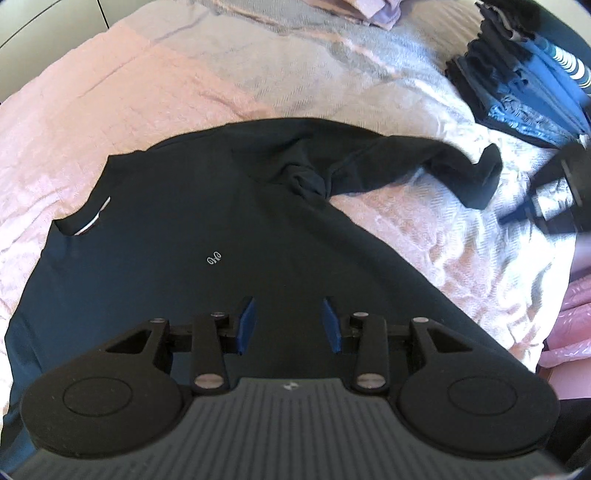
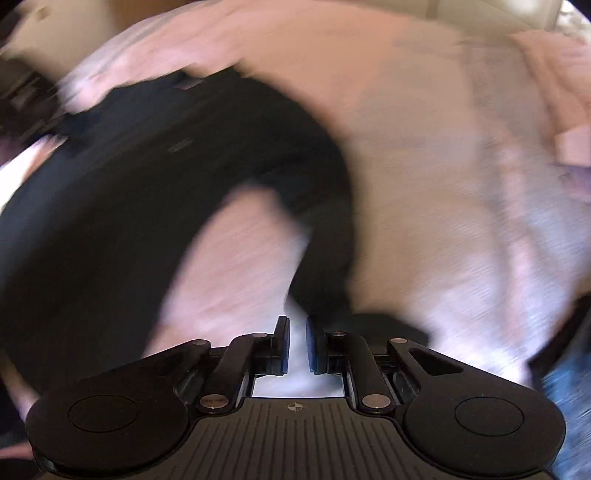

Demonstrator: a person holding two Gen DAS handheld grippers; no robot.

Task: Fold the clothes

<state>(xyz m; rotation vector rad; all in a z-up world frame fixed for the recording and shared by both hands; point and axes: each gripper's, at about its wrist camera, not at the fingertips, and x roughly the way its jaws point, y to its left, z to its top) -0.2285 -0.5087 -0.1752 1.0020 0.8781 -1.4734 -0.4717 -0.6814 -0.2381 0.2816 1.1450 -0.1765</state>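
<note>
One small white looped logo (image 1: pixel 214 257) marks the black long-sleeved cotton top (image 1: pixel 192 236); pale pink bedspread (image 1: pixel 110 110) lies bare beyond its edges. Left gripper (image 1: pixel 289 319) is partly open and empty; right gripper (image 2: pixel 297 341) is nearly closed, nothing between its pads.

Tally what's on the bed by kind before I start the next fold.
Black long-sleeved top, spread flat: 1
Stack of dark folded clothes, far right: 1
Pale folded items, at the far edge: 1 pile, item count unclear
Pink and grey bedspread underneath: 1
Grippers: 2, left gripper and right gripper
Total: 6
</note>
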